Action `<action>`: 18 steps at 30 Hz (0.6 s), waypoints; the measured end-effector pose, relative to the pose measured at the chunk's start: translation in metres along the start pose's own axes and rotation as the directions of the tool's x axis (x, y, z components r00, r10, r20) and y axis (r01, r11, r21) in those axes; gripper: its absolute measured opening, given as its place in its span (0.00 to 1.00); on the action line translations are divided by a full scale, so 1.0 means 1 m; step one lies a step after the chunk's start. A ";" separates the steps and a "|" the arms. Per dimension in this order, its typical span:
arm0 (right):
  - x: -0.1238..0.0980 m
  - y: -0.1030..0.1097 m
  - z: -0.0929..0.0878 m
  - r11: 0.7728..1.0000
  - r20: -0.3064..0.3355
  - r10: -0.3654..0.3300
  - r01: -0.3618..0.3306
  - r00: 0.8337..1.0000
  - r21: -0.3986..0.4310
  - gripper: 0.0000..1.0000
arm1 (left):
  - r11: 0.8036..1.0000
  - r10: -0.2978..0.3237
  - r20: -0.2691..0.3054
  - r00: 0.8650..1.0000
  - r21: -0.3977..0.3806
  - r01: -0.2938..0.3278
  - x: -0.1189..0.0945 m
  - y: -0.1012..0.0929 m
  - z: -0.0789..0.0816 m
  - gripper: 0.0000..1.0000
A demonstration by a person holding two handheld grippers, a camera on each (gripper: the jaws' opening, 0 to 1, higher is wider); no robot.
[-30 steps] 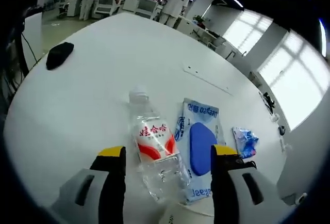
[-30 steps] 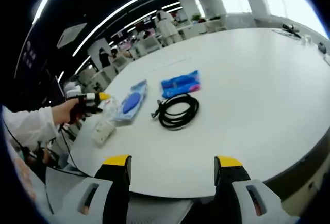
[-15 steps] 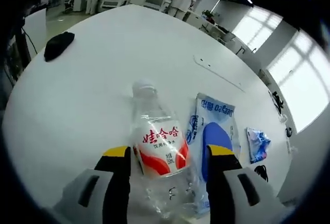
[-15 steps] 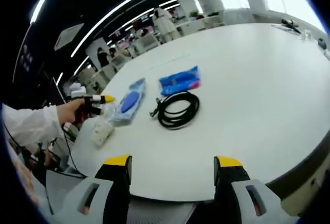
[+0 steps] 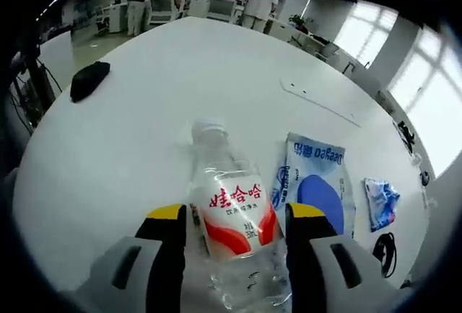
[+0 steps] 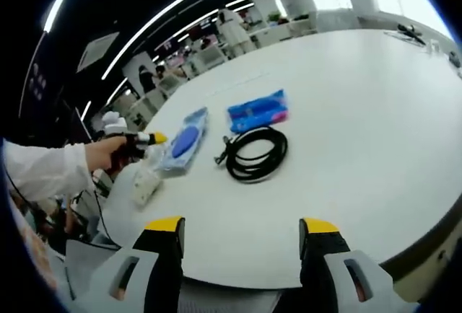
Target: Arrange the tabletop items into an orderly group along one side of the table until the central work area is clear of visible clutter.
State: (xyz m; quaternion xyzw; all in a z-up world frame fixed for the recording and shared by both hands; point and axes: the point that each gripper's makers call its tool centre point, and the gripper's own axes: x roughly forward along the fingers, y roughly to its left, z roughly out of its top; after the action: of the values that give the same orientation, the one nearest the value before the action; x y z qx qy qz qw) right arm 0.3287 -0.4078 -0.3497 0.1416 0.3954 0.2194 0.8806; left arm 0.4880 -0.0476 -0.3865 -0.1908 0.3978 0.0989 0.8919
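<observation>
Bare table [image 5: 144,82] beyond bottle [image 5: 229,205]; pouch [image 5: 315,190] crowds its side.

Bottle [image 5: 229,205]: clear plastic, white cap, red-and-white label, lying on side on white table [image 5: 144,97], cap pointing away, body between left gripper's jaws
Pouch [image 5: 315,190]: pale blue packet, dark blue oval patch, flat, just beside bottle
Blue pack [image 6: 258,110]: bright blue with pink edge, flat, beyond cable
Cable [image 6: 255,153]: black, coiled, near table middle
Black item [image 5: 89,79]: dark, soft-looking, near far table edge, well apart from rest
White box [image 6: 144,184]: small, at table edge near pouch
</observation>
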 end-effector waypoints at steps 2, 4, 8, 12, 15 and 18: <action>0.000 0.000 0.000 1.000 0.000 0.001 -0.001 1.000 -0.002 0.65 | 0.998 0.011 -0.001 1.000 0.056 -0.011 0.001 0.000 -0.001 0.53; 0.000 0.000 0.000 1.000 -0.002 0.002 -0.002 1.000 -0.002 0.65 | 0.983 0.040 -0.001 0.999 0.180 -0.039 0.002 0.004 -0.003 0.50; -0.002 -0.001 -0.001 1.000 0.000 0.001 -0.001 1.000 -0.002 0.65 | 0.993 0.050 0.001 0.999 0.104 -0.050 0.002 0.010 -0.003 0.45; -0.003 -0.005 -0.004 1.000 -0.005 -0.006 0.006 1.000 -0.001 0.64 | 0.999 0.011 -0.017 1.000 0.043 -0.011 0.003 0.014 0.000 0.41; -0.003 -0.004 -0.001 1.000 0.005 -0.005 0.005 1.000 0.014 0.64 | 1.000 -0.012 -0.029 1.000 0.028 0.013 0.003 0.015 -0.001 0.40; -0.002 -0.003 0.006 1.000 0.019 0.005 -0.005 1.000 0.011 0.64 | 0.999 -0.021 -0.025 0.999 0.027 0.022 -0.002 0.020 -0.003 0.38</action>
State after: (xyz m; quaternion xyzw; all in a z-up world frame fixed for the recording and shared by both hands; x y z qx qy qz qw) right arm 0.3329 -0.4115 -0.3457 0.1494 0.3877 0.2179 0.8831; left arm 0.4783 -0.0311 -0.3920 -0.1842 0.4083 0.0816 0.8903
